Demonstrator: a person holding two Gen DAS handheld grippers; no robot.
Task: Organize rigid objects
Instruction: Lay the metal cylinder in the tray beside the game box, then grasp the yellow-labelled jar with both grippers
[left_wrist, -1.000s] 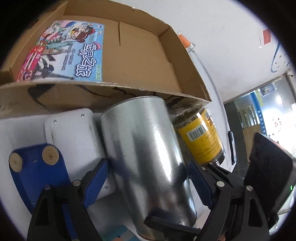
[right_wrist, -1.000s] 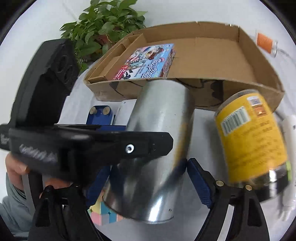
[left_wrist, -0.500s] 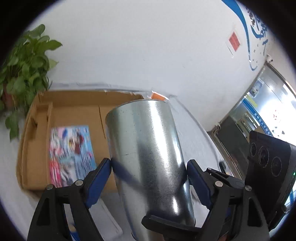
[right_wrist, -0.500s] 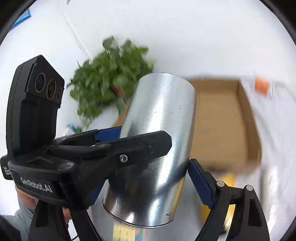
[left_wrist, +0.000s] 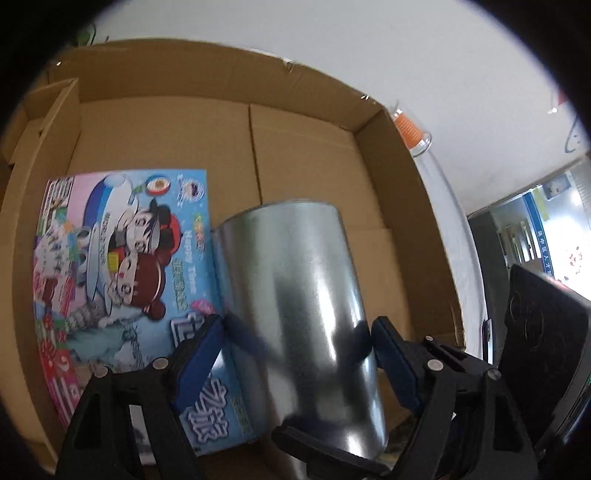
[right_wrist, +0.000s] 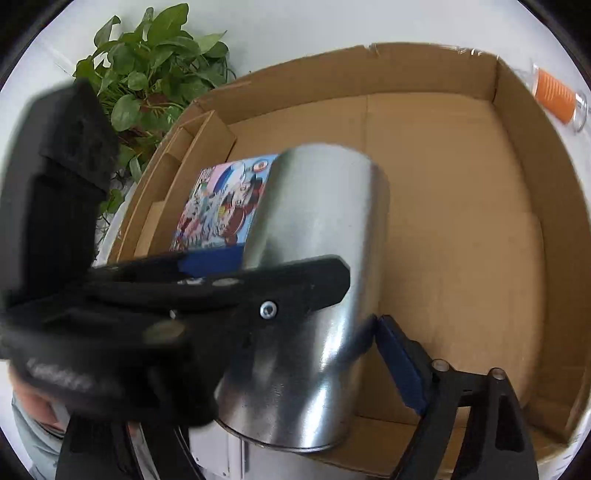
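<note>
Both grippers pitched steeply down over an open cardboard box (left_wrist: 306, 147), sharing one load. Left gripper (left_wrist: 295, 343) clamped on a shiny metal can (left_wrist: 291, 295), blue pads (left_wrist: 201, 354) pressed to either flank of it. Right gripper (right_wrist: 303, 332) likewise closed on the same metal can (right_wrist: 314, 258), gripping it from the other side; only its right blue pad (right_wrist: 400, 362) clearly seen, the left one hidden behind the other tool's black body. Can held tilted, far end over the box floor, hanging above a colourful cartoon-printed box (left_wrist: 122, 266) that lies flat at the left of the cardboard box.

Left wrist view alone: a doorway and corridor at far right, and the print on the flat box legible as cartoon faces. Right wrist view alone: a leafy potted plant (right_wrist: 155, 62) beyond the box's far left corner, a folded cardboard flap (right_wrist: 192, 147) along the left wall, a hand and pale sleeve (right_wrist: 33, 424) at the lower left edge, and the can's open rim at its near end.

Orange-capped clear bottle (right_wrist: 557, 96) lying outside the far right corner, on the white table (right_wrist: 295, 22). Left gripper's black frame blocking much of the right view's left half.
</note>
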